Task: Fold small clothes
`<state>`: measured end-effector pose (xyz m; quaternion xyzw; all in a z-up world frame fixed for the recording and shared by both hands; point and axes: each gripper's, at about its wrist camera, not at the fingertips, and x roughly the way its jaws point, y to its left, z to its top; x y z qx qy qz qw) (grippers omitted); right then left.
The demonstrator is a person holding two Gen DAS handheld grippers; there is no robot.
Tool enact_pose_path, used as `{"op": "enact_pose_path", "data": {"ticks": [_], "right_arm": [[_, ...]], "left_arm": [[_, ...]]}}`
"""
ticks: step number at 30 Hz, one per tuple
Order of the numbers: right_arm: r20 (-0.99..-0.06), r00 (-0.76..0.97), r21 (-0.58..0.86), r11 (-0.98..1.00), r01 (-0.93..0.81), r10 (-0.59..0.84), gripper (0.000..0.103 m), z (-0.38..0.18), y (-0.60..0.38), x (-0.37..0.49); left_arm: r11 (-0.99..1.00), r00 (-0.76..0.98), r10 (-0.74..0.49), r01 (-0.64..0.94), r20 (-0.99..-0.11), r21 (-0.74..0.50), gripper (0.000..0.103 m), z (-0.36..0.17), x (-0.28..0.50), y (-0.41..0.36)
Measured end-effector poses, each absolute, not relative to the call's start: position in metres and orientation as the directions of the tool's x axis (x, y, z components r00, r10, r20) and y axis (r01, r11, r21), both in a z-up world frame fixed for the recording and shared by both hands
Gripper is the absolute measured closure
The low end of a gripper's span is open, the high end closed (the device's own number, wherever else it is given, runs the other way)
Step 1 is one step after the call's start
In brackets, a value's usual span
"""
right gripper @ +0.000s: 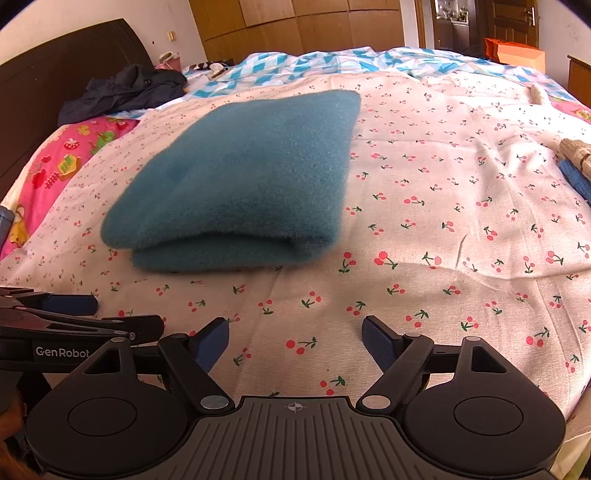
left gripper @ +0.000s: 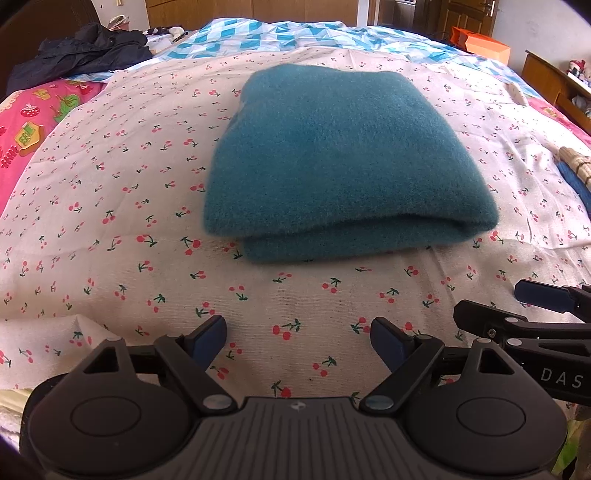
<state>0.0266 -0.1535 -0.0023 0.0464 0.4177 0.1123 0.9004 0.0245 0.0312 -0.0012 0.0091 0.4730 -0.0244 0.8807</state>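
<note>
A teal fleece garment [left gripper: 343, 155] [right gripper: 251, 177] lies folded into a thick rectangle on the cherry-print cloth [left gripper: 129, 192] [right gripper: 443, 192], its folded edge facing me. My left gripper [left gripper: 299, 332] hovers open over bare cloth a short way in front of that edge, with nothing between its blue pads. My right gripper [right gripper: 295, 332] is open too, empty, in front of the garment and off to its right. Each gripper shows at the side of the other's view: the right gripper [left gripper: 509, 304] and the left gripper [right gripper: 118, 314]. Neither touches the garment.
A dark jacket [left gripper: 81, 51] [right gripper: 125, 88] is heaped at the far left by the headboard [right gripper: 55, 74]. A blue-white checked quilt [left gripper: 277, 33] lies behind, a pink cartoon sheet [left gripper: 33, 125] to the left. A blue knit piece [left gripper: 576, 181] [right gripper: 574, 177] lies at the right edge. An orange bag [left gripper: 480, 42] stands far right.
</note>
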Motion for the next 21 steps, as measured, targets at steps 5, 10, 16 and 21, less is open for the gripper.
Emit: {"op": "enact_pose_path", "data": {"ticks": [5, 10, 16, 21], "right_arm": [[-0.743, 0.626, 0.175, 0.971, -0.162, 0.238, 0.021, -0.0025, -0.1541, 0.0263], [-0.743, 0.625, 0.175, 0.971, -0.162, 0.238, 0.021, -0.0025, -0.1542, 0.0263], [-0.744, 0.625, 0.174, 0.971, -0.162, 0.237, 0.021, -0.0024, -0.1541, 0.0264], [-0.744, 0.625, 0.174, 0.971, -0.162, 0.237, 0.021, -0.0022, -0.1543, 0.0264]], "left_arm": [[0.998, 0.546, -0.033, 0.064, -0.837, 0.002, 0.011, -0.0023, 0.0241, 0.0283], [0.998, 0.545, -0.033, 0.063, -0.838, 0.002, 0.011, -0.0025, 0.0242, 0.0284], [0.998, 0.542, -0.033, 0.063, -0.84, 0.001, 0.011, -0.003, 0.0241, 0.0285], [0.998, 0.541, -0.035, 0.063, -0.84, 0.0, 0.011, -0.0032, 0.0241, 0.0287]]}}
